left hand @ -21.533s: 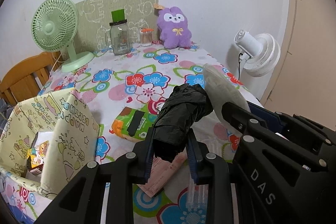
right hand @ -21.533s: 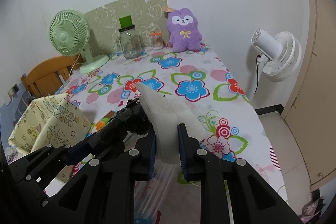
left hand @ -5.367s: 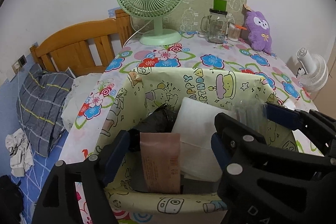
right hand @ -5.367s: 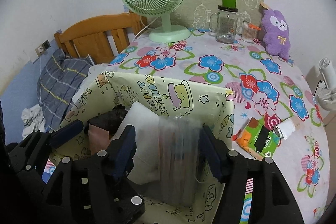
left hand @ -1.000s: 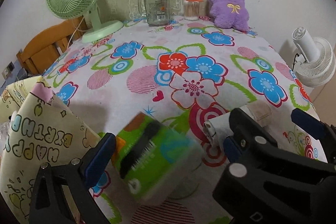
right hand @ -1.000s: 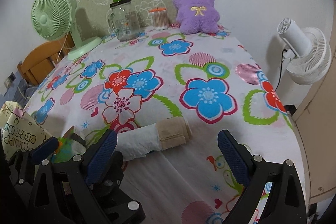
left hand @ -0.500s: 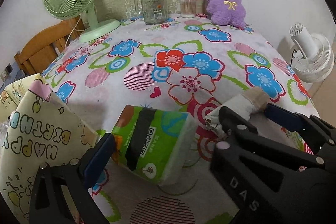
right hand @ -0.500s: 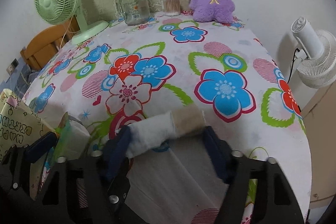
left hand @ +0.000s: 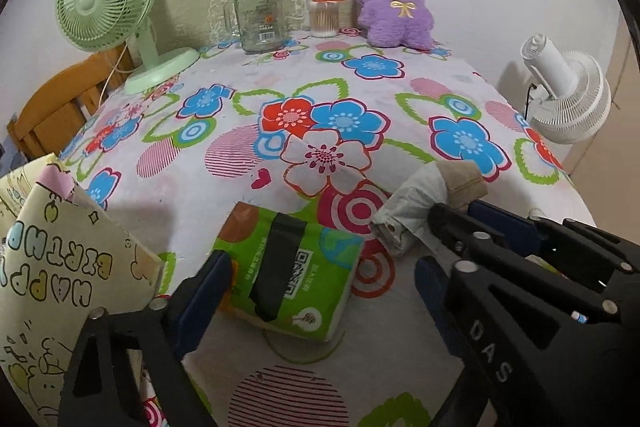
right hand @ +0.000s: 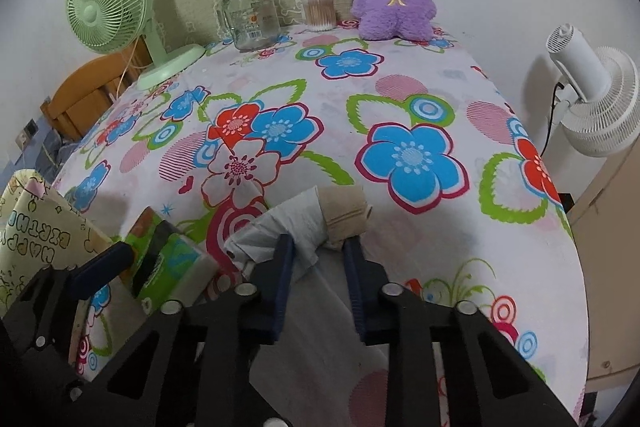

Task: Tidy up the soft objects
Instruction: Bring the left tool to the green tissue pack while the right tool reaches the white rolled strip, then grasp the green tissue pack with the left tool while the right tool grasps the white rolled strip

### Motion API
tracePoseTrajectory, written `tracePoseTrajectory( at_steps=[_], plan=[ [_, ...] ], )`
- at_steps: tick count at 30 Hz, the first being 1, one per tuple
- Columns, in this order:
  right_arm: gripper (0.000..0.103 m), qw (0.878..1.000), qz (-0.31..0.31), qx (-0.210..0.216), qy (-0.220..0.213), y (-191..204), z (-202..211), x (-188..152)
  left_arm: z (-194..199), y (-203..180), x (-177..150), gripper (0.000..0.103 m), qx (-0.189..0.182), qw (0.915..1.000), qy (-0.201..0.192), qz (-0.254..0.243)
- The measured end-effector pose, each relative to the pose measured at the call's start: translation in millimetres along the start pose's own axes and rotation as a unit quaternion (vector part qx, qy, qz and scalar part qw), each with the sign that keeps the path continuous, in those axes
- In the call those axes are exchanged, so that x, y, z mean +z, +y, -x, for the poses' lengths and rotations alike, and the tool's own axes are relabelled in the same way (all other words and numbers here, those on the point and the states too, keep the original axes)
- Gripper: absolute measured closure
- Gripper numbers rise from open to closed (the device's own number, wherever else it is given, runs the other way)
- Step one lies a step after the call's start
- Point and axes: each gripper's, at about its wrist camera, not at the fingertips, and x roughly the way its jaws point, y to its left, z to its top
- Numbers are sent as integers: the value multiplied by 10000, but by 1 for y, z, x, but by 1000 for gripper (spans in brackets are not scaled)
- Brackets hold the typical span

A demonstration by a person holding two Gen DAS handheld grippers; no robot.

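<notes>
A green tissue pack [left hand: 288, 267] lies on the flowered tablecloth [left hand: 320, 131] between the fingers of my left gripper [left hand: 316, 283]. Its jaws are closing; the left pad is at the pack's edge and the right pad stands clear of it. To the right, my right gripper [right hand: 318, 259] is closing on a white roll with a beige end [right hand: 320, 219], and its pads pinch the roll's near side. The same roll [left hand: 424, 195] shows in the left wrist view, with the right gripper [left hand: 456, 211] on it. The tissue pack [right hand: 172, 259] sits left of the right gripper.
A pale yellow birthday-print box [left hand: 60, 267] stands at the near left. At the back stand a green fan [left hand: 108, 7], a glass jar [left hand: 260, 15], a cotton swab tub [left hand: 324, 17] and a purple plush [left hand: 392, 11]. A white fan [left hand: 568, 99] stands beyond the table's right edge.
The right gripper's jaws went from wide open to narrow around the white roll. The left gripper's jaws drew in a little around the tissue pack.
</notes>
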Motion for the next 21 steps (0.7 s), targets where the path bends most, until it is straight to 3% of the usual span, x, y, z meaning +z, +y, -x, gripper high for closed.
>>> tracePoseTrajectory(
  at_steps=[1, 2, 6, 11, 14, 16, 21],
  plan=[
    [83, 10000, -17, 8, 4, -1, 1, -1, 1, -1, -1, 19, 9, 10000, -6, -38],
    [96, 10000, -45, 13, 1, -1, 2, -3, 2, -2, -2, 22, 69, 9999, -34, -99],
    [98, 9999, -97, -16, -41, -2, 9, -8, 5, -3, -3, 38, 128, 9997, -84, -188],
    [98, 9999, -140, 84, -12, 0, 15, -13, 9, -1, -7, 40, 100, 9997, -65, -215],
    [98, 9999, -92, 131, -5, 3, 18, -14, 13, 3, -9, 37, 47, 10000, -21, -78],
    [98, 9999, -22, 141, -48, 7, 21, -14, 15, 5, -10, 27, 20, 10000, 4, 11],
    [96, 9996, 251, 152, -50, 14, 24, -9, 21, 9, -13, 14, 114, 9997, 28, 202]
  ],
)
